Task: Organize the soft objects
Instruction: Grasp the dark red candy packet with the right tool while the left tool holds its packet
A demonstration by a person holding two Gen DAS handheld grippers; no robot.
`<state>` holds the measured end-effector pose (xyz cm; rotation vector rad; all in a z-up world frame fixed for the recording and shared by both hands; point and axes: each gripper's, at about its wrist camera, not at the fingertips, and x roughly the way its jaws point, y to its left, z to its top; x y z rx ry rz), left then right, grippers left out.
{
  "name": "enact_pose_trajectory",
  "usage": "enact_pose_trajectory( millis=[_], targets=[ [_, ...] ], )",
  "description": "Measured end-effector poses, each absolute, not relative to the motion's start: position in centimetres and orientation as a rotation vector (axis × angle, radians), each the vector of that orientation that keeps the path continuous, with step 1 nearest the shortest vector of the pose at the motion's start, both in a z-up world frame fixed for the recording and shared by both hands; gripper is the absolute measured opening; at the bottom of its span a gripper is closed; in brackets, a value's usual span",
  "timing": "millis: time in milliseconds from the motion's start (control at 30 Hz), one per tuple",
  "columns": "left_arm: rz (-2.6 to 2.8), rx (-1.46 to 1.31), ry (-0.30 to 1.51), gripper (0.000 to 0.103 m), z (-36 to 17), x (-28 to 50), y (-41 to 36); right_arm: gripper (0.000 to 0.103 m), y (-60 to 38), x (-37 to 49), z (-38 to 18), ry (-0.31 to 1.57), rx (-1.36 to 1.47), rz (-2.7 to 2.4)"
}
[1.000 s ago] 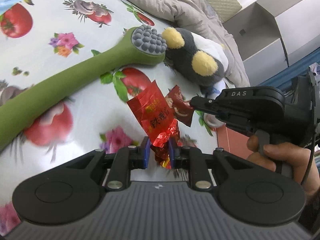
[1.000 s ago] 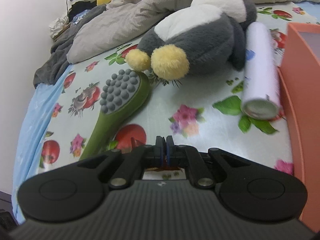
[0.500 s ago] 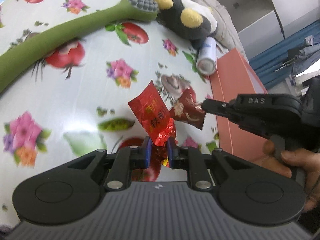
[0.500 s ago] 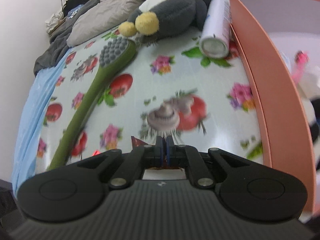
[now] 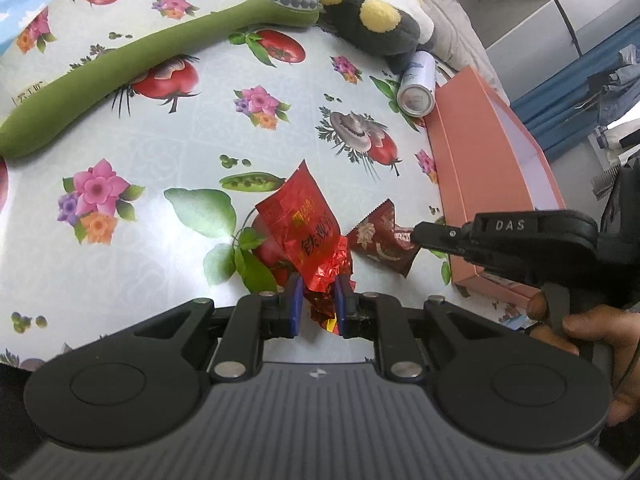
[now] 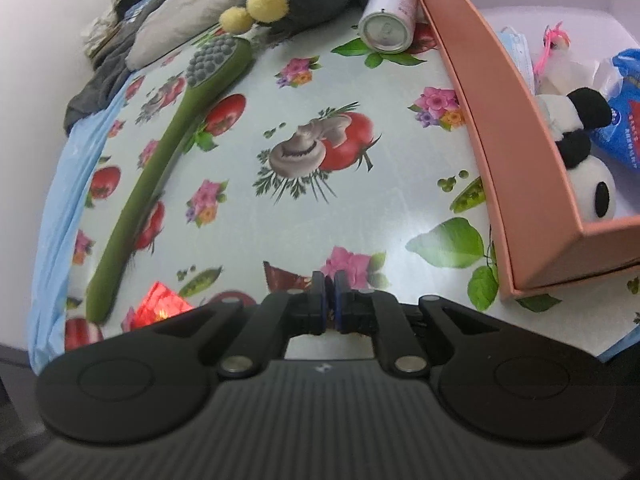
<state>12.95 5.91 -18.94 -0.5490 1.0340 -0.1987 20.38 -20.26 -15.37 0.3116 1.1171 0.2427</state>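
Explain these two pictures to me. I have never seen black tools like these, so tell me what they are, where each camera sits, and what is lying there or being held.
There is no robot here. A person holds a two-finger gripper in each hand, and each gripper carries a camera that looks out along its fingers.

The left camera shows the left gripper shut on a bright red packet. Beside it the right gripper holds a dark red packet; a hand grips its handle.

The right camera shows the right gripper's own fingers pinched together, with only a corner of its packet showing.

On the flowered cloth lie a long green massager, a grey plush toy and a white can. A pink box on the right holds a panda toy.
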Motion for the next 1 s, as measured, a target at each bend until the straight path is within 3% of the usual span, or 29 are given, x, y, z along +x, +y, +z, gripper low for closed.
enact_pose_trajectory(
  millis=[167, 233, 300, 667, 1000],
  targets=[
    [-0.194, -0.53, 1.021, 0.019, -18.4, 12.3, 5.1, 0.012, -21.0, 19.2, -15.1, 1.116, 0.283, 0.26],
    [-0.195, -0.523, 1.015, 0.019, -18.1, 12.0, 4.9, 0.03, -21.5, 19.0, -15.0, 1.117, 0.277, 0.266],
    [-0.195, -0.524, 1.01, 0.019, -17.9, 11.7, 4.8, 0.042, -21.8, 18.7, -14.8, 1.116, 0.263, 0.282],
    [-0.192, -0.529, 1.003, 0.019, -17.7, 11.2, 4.6, 0.04, -19.2, 18.3, -13.0, 1.02, 0.042, 0.426],
    [-0.184, -0.54, 1.006, 0.019, -17.9, 11.2, 4.7, 0.04, -16.4, 19.4, -15.1, 1.024, -0.167, 0.477]
  ],
)
